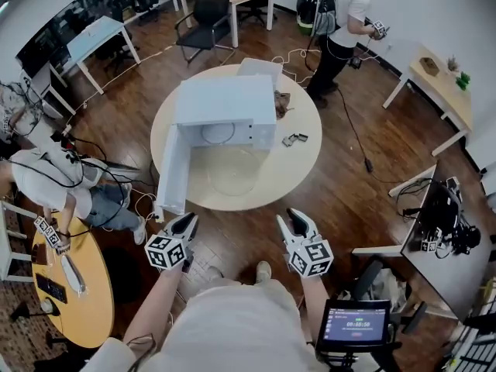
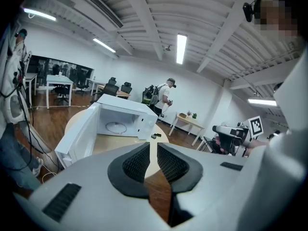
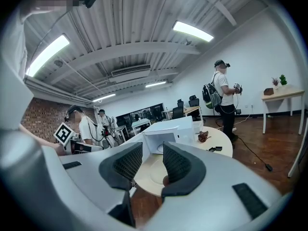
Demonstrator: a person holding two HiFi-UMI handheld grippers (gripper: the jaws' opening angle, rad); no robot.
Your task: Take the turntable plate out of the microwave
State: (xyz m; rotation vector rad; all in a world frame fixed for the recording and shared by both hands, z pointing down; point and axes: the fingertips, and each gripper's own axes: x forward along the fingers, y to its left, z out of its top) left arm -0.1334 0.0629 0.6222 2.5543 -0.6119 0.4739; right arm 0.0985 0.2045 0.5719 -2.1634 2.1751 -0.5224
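Observation:
A white microwave (image 1: 225, 111) stands on the round table (image 1: 298, 173) with its door (image 1: 172, 169) swung open to the left. Inside it only the roller ring (image 1: 218, 132) shows. The clear glass turntable plate (image 1: 232, 170) lies flat on the table in front of the opening; it also shows between the jaws in the right gripper view (image 3: 156, 174). My left gripper (image 1: 184, 225) is shut and holds nothing, short of the table's near edge. My right gripper (image 1: 298, 223) stands open and empty, also off the table. The left gripper view looks at the microwave (image 2: 120, 121).
Small black pieces (image 1: 294, 139) and a brown object (image 1: 282, 101) lie on the table right of the microwave. A person with a backpack (image 1: 337, 22) stands beyond it. Another person (image 1: 54, 184) sits at the left by an orange table (image 1: 85, 301). A timer screen (image 1: 356, 325) is at lower right.

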